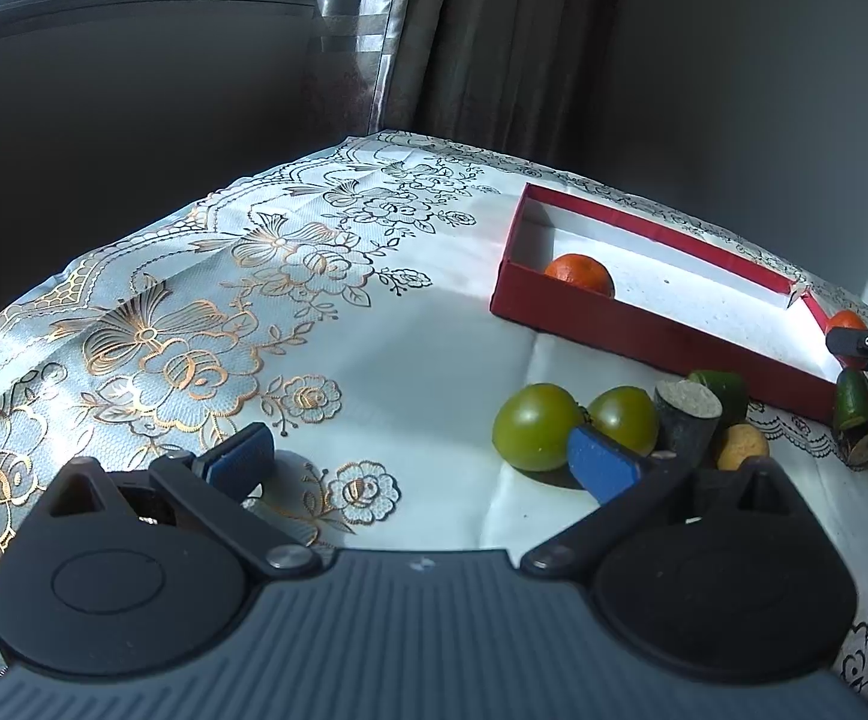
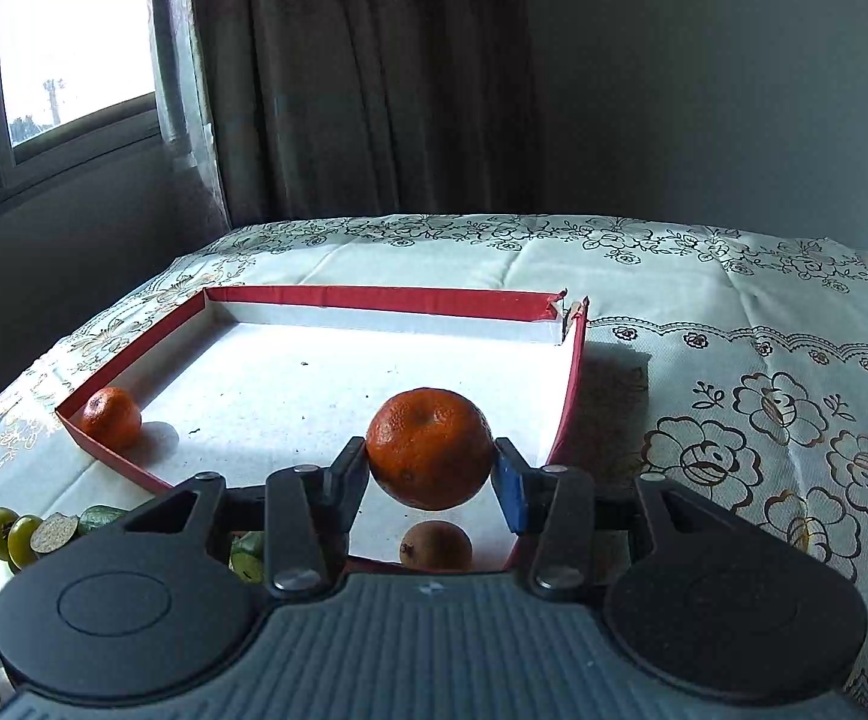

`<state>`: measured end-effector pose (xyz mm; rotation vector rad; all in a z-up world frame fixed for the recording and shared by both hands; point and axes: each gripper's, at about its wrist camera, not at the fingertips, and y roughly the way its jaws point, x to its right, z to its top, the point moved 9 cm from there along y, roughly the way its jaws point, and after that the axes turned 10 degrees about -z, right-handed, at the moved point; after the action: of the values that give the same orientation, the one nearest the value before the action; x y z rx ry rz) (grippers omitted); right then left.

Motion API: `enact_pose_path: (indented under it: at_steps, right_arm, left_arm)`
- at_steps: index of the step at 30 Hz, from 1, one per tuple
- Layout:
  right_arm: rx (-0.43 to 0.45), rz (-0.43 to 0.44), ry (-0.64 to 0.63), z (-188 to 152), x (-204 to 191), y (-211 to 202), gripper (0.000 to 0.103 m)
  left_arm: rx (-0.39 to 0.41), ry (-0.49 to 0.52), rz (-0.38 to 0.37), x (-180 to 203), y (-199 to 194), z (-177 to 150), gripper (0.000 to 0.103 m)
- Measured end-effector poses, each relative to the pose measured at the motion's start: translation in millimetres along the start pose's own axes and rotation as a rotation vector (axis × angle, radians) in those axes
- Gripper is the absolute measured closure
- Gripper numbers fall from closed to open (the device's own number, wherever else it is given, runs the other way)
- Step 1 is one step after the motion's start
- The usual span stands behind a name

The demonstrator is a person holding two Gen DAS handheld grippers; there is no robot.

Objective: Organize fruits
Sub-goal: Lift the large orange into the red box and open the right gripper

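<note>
No writing or brand legible. Left jaws (image 1: 422, 459): blue pads spread wide, nothing between them, over the floral lace-print cloth (image 1: 194, 330) on the surface. Just beyond their right pad: two glossy green fruits (image 1: 538, 426), a cut dark stub (image 1: 688, 414). Red cardboard tray (image 2: 571, 384), white inside, lies ahead of the right jaws; small dimpled orange (image 2: 111, 417) in its left corner. Right jaws (image 2: 431, 471): clamped on a round, pitted orange (image 2: 431, 456) above the tray's near edge.

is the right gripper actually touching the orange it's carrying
Touching. In the right wrist view the right gripper has both jaws pressed against the sides of the orange, holding it above the red box.
</note>
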<state>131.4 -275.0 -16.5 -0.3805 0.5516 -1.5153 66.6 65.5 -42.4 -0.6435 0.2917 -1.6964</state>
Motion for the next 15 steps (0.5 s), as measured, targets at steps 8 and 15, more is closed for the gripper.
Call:
enact_pose_path:
  at_steps: [8,15]
  right_arm:
    - [0.01,0.074,0.079,-1,2,-21,0.059]
    - [-0.006,-0.051,-0.017,-1,4,10,0.059]
  left_arm:
    - [0.0,0.002,0.001,-1,0,0,0.0]
    - [0.0,0.001,0.0,0,0,0,0.0]
